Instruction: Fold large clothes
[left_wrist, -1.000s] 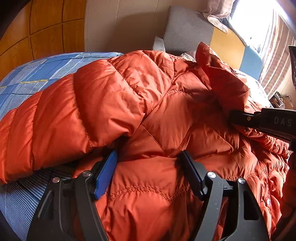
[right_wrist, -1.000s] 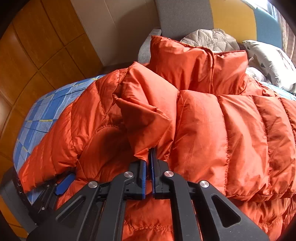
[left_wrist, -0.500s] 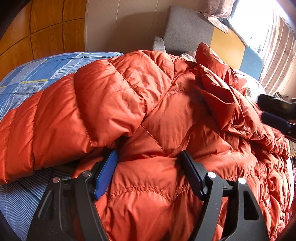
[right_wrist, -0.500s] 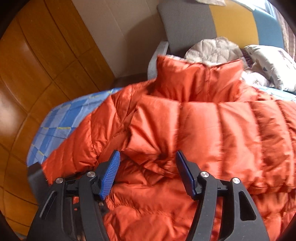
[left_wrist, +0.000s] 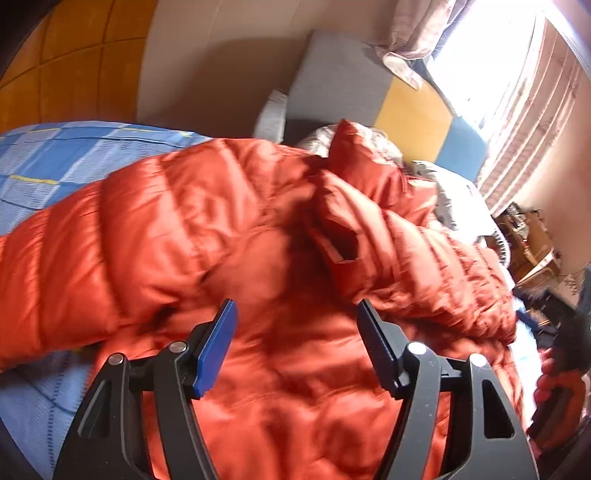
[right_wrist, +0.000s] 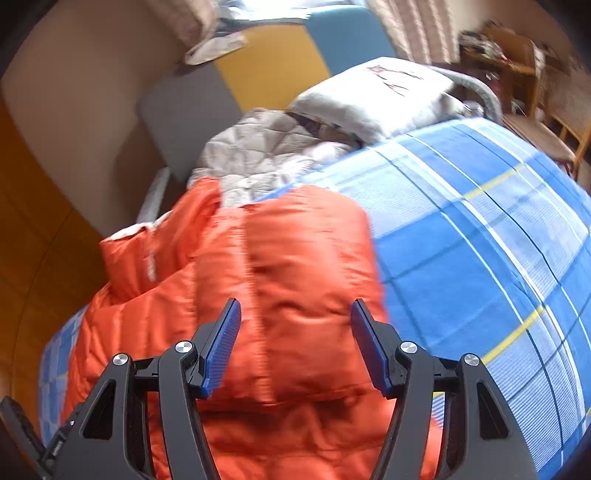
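We saw daylight blowing out the window (left_wrist: 491, 62) upper right; both views were motion-blurred, the orange jacket (left_wrist: 229, 236) smeared, with dark fisheye corners bending the edges.

An orange quilted jacket (left_wrist: 229, 229) lies on a blue plaid bedspread (right_wrist: 480, 258) with yellow lines.
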